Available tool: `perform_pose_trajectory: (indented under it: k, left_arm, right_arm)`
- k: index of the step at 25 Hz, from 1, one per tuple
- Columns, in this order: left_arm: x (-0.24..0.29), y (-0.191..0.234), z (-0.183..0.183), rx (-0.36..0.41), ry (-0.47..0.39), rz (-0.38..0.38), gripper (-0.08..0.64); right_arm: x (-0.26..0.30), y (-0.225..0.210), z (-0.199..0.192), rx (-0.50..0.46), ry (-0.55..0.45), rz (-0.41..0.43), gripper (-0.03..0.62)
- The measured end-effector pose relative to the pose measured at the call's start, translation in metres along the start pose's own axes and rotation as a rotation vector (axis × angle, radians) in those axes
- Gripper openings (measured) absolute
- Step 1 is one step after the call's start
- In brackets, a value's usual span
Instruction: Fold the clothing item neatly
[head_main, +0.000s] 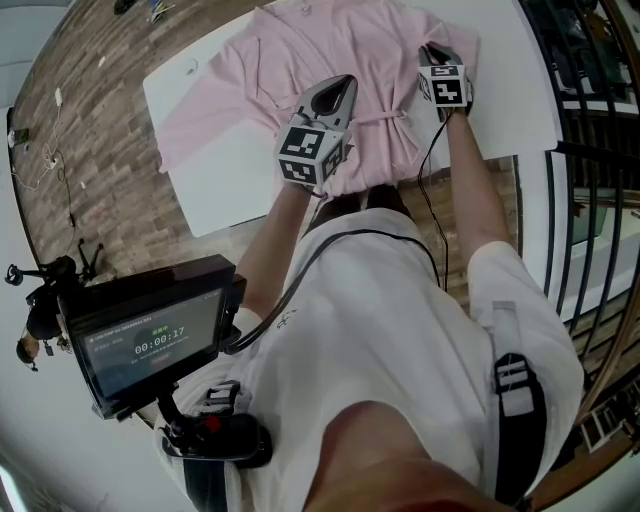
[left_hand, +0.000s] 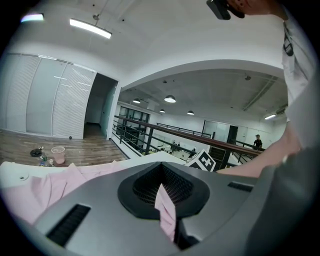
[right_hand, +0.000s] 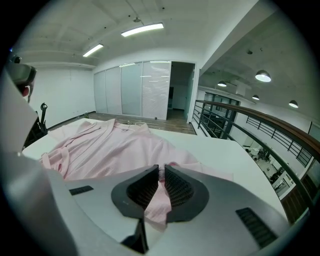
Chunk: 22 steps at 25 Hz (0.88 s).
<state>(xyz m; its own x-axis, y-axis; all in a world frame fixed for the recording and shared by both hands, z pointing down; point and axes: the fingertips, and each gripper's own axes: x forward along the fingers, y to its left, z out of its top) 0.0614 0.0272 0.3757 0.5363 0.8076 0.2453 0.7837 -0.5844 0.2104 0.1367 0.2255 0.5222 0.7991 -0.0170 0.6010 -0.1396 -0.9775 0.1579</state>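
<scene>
A pale pink robe lies spread on the white table, with its belt tied across the near part. My left gripper is over the robe's near middle. In the left gripper view its jaws are shut on a fold of pink fabric. My right gripper is at the robe's right side. In the right gripper view it is shut on pink fabric, and the rest of the robe stretches away to the left behind it.
A screen on a stand sits low at the left, over wooden floor. A dark railing runs along the right beyond the table edge. In the left gripper view a pink bucket stands on the floor.
</scene>
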Motion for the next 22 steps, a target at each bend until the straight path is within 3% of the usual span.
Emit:
perform_pose_trajectory:
  k: [22]
  left_arm:
    - [-0.010,0.015,-0.005,-0.025,-0.002,0.052,0.002]
  right_arm:
    - [0.020,0.038,0.018,-0.053,-0.014,0.075,0.043]
